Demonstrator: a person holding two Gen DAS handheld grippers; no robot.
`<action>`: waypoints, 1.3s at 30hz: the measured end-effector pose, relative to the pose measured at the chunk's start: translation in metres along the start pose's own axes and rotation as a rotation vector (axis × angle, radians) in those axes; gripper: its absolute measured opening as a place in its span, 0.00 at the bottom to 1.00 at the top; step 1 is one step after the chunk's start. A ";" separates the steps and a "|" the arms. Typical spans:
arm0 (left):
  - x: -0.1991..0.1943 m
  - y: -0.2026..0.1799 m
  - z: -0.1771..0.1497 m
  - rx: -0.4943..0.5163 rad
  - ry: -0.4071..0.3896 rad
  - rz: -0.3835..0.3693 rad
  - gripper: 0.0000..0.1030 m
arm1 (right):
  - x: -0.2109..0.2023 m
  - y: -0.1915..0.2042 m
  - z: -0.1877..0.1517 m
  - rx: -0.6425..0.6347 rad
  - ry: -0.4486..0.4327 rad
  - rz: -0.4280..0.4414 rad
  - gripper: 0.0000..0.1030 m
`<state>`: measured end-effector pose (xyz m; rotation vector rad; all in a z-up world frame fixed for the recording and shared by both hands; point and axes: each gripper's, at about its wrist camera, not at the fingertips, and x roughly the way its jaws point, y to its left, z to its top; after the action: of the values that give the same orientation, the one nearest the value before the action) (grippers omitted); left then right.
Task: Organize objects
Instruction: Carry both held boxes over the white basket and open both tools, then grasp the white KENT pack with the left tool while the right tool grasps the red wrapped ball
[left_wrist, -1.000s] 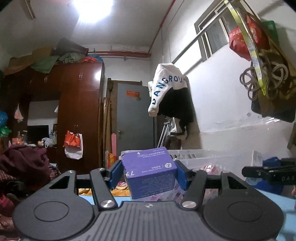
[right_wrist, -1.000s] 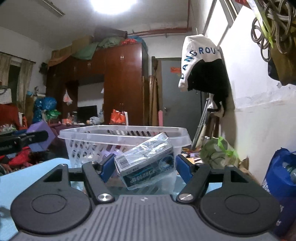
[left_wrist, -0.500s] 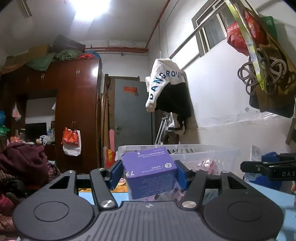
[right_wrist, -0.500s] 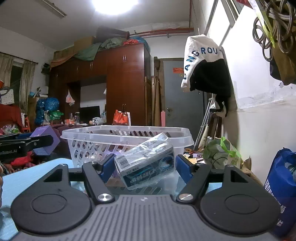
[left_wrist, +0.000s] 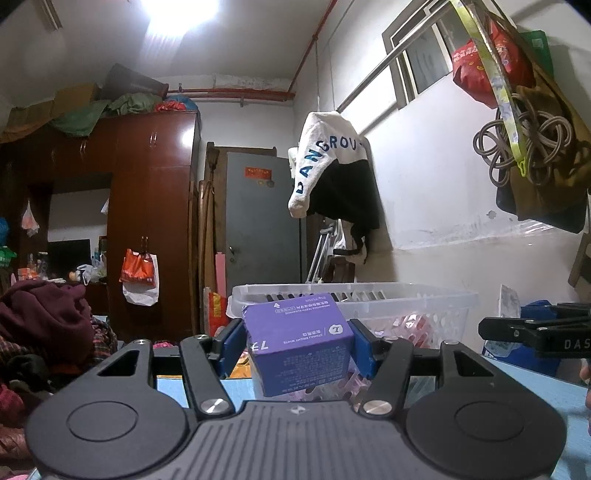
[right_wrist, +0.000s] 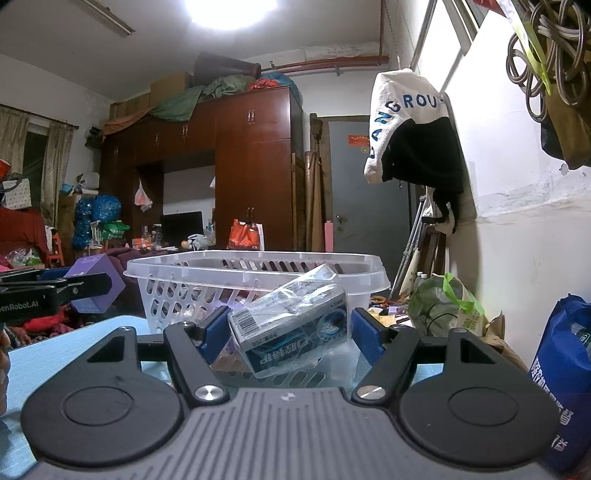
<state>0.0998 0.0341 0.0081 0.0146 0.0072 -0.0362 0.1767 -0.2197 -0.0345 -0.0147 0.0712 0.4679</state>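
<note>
My left gripper (left_wrist: 295, 345) is shut on a purple box (left_wrist: 299, 347) and holds it in the air in front of the white slotted basket (left_wrist: 417, 301). My right gripper (right_wrist: 290, 332) is shut on a grey plastic-wrapped pack (right_wrist: 295, 330), also raised in front of the basket (right_wrist: 177, 275). The basket stands on the light blue table (right_wrist: 55, 354) and holds pink and other packets. The left gripper and its purple box (right_wrist: 94, 288) show at the left edge of the right wrist view; the right gripper's side (left_wrist: 535, 334) shows at the right of the left wrist view.
A white wall (right_wrist: 524, 258) runs close along the right, with hanging clothes (right_wrist: 413, 129) and bags above. A blue bag (right_wrist: 565, 376) and a green-tied bag (right_wrist: 443, 306) sit by the wall. A pile of dark red clothes (left_wrist: 44, 321) lies left. A wardrobe (right_wrist: 251, 166) stands behind.
Both grippers have tilted slightly downward and come a little closer to the basket, which now sits higher and larger in both views. Each keeps its hold.
</note>
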 end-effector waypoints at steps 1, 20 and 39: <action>0.000 0.000 0.000 0.000 0.002 0.000 0.61 | 0.000 0.000 0.000 0.000 0.000 0.000 0.71; -0.009 0.005 0.019 -0.092 -0.063 -0.101 0.61 | -0.014 -0.008 0.023 0.084 -0.067 0.077 0.71; 0.085 0.017 0.058 -0.194 0.273 -0.057 0.82 | 0.054 0.004 0.085 -0.002 0.114 0.034 1.00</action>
<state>0.1861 0.0475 0.0654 -0.1751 0.2844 -0.0905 0.2288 -0.1896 0.0462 -0.0421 0.1827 0.5010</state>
